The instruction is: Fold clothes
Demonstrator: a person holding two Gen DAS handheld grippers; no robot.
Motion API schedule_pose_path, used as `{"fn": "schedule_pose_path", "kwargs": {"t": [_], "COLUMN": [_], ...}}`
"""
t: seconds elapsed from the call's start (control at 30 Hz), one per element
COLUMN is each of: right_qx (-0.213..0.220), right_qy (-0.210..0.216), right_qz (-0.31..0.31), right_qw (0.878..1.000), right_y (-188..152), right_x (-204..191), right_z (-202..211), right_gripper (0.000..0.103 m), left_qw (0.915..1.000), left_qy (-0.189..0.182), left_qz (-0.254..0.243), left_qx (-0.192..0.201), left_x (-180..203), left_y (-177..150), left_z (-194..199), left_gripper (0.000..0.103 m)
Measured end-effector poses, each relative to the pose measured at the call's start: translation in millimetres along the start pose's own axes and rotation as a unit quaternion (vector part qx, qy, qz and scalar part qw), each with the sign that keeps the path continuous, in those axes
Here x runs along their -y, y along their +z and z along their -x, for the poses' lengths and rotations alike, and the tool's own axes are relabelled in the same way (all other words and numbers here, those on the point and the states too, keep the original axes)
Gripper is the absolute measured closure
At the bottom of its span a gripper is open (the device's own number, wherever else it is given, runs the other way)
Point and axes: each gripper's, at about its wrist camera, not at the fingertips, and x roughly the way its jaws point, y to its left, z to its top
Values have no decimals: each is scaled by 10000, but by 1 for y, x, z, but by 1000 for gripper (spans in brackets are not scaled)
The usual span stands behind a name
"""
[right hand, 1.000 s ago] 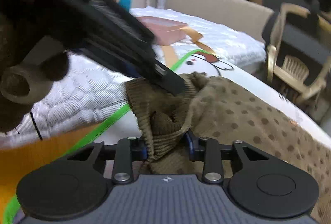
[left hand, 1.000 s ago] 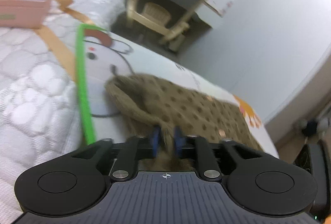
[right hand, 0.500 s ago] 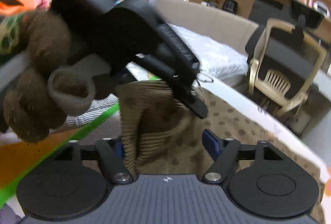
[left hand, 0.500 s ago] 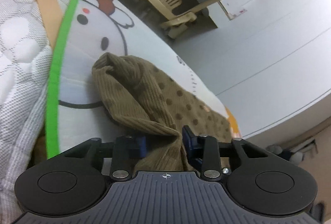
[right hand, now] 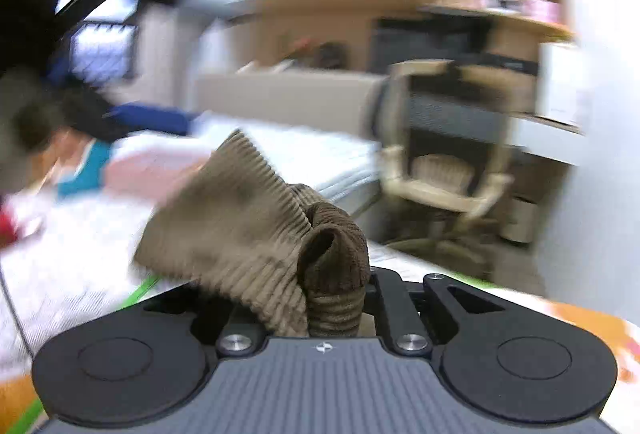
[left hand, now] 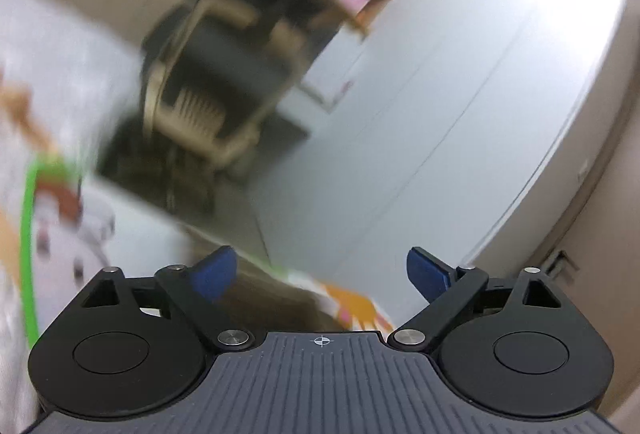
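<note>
Corduroy garment (right hand: pixel 240 226), brown and ribbed, is bunched up between the fingers of the right gripper (right hand: pixel 320 298), which are closed tight on it; a flap of the cloth stands up toward 11 o'clock and a rolled fold sits at the middle. Beneath it lies a mat (right hand: pixel 520 298) with a green edge, spread on the bed (right hand: pixel 312 149). In the left wrist view the left gripper (left hand: pixel 320 274) has its blue-padded fingers (left hand: pixel 214 272) spread wide with nothing between them; a blurred strip of the same brown cloth (left hand: pixel 264 298) lies just below them at 6 o'clock, on the printed mat. A beige chair (left hand: pixel 208 105) stands past the bed at 11 o'clock. A pink box (right hand: pixel 148 165) rests on the bed at 9 o'clock in the right wrist view; its contents cannot be made out.
</note>
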Motion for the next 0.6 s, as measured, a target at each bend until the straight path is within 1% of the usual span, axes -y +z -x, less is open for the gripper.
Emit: {"fn": "schedule_pose_path", "kwargs": {"t": [0.03,0.07,0.1,0.13,0.17,0.2,0.23,0.3,0.37,0.4,0.43,0.47,0.5,0.53,0.6], "right_qx": [-6,-65,-201,-389,-656,-927,-1152,-1420,-1422,-1389,-1320,-1210,-1047,-859,-498], "right_qy": [-159,-316,-470,-585,-616,-604,-599,-622,-822,-960,-1075,-1121,-1144,-1167,-1187], "right_qz": [-187,-395,-633,-861,-1087,-1330,-1522,-1724,-1735,-1717,-1686,-1648,-1578,-1471,-1236], "right_qw": [9997,9987,9967,9938,9900,9849,9798,9727,9710,9706,9709,9724,9752,9784,9840], "right_y": [-1,-5,-12,-20,-32,-45,-56,-75,-83,-85,-86,-86,-81,-74,-60], "right_x": [19,38,58,77,93,106,117,132,142,148,153,157,160,162,165], "right_z": [9,16,21,24,24,25,26,31,44,49,58,71,82,90,103], "right_gripper": [92,92,92,90,86,86,83,80,68,58,52,50,47,47,47], "left_qw": [9998,9996,9995,9994,9989,9980,9960,9896,9799,9759,9715,9669,9624,9578,9526], "left_qy": [46,93,173,254,337,426,551,795,992,1007,1021,1047,1139,1228,1341], "left_qz": [-178,-236,-241,-244,-235,-238,-313,-471,-729,-833,-938,-1052,-1221,-1388,-1685], "left_qx": [107,105,42,-37,-211,-394,-629,-1099,-1572,-1747,-1921,-2078,-2144,-2196,-2148], "left_x": [10,15,17,20,20,21,21,20,20,19,17,17,18,19,22], "left_y": [3,2,-2,-7,-15,-24,-37,-61,-88,-97,-107,-115,-121,-126,-127], "left_z": [0,-5,-14,-23,-36,-49,-64,-93,-113,-118,-123,-127,-126,-125,-124], "left_gripper": [7,7,6,6,6,6,6,6,6,6,6,6,6,6,6]}}
